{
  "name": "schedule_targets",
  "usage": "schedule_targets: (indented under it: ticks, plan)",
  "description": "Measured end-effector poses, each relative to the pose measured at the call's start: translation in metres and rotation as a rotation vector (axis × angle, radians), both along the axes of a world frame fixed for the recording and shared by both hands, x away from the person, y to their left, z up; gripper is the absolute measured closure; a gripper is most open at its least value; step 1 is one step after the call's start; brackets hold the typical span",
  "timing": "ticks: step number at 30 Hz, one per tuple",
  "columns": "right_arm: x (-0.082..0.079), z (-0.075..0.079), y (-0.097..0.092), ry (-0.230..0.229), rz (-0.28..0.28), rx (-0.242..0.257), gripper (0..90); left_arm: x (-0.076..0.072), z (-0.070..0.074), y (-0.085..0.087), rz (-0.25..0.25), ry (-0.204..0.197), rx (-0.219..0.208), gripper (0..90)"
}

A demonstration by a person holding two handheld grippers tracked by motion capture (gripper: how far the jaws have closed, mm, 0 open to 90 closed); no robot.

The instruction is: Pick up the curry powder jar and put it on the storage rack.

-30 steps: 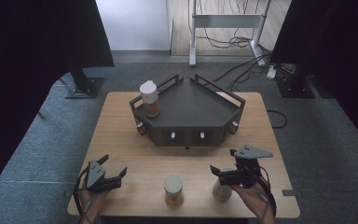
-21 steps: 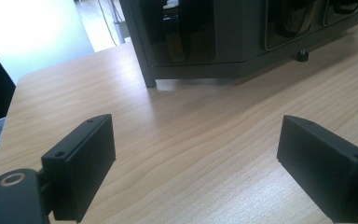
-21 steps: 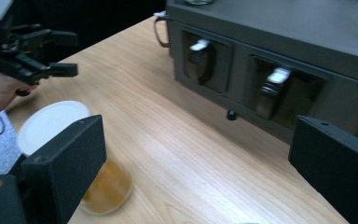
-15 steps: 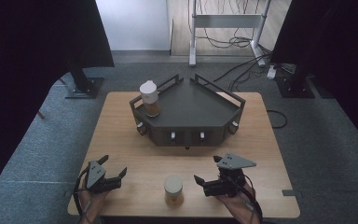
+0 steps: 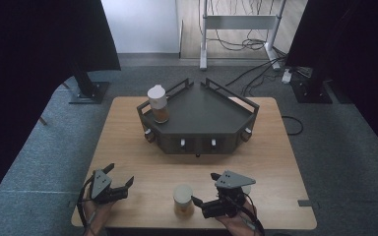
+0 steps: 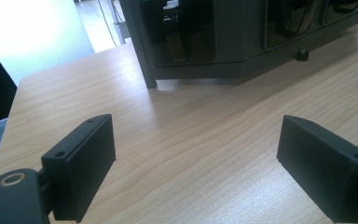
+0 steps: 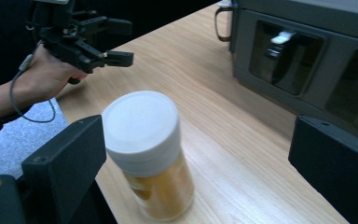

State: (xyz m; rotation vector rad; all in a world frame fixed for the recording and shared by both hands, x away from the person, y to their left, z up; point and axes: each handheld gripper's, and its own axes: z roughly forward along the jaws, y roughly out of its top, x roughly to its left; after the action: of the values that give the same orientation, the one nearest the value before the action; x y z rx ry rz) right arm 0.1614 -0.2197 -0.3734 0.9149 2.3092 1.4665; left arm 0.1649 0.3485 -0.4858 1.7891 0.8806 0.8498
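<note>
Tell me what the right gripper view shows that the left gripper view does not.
The right gripper view alone has the white-lidded jar of amber contents standing between the right gripper's open jaws, close to one of them, and farther off the left gripper in a hand. The left gripper view alone has bare wood between its own open jaws, and a small black foot under the rack. Both views share the wooden table and the dark grey rack.

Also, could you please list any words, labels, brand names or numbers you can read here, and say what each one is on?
None can be read.
Jar near the right tool: plain white lid, amber contents, no label showing.
Jar on the dark tray: too small to tell whether it bears any print.
Dark tray: no marking visible on its walls or front.
Left tool and right tool: plain black, no lettering.
</note>
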Motion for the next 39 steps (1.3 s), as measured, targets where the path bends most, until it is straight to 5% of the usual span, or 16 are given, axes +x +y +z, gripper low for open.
schedule_targets:
  ticks: [19, 39]
  plan:
    - [-0.012, -0.014, 0.027, -0.025, 0.018, -0.039, 2.7, 0.0, 0.0, 0.0, 0.002, -0.001, 0.003, 11.2]
    - [-0.001, -0.03, 0.051, -0.011, 0.045, -0.044, 2.9, 0.0, 0.0, 0.0, 0.001, 0.001, 0.004, 11.2]
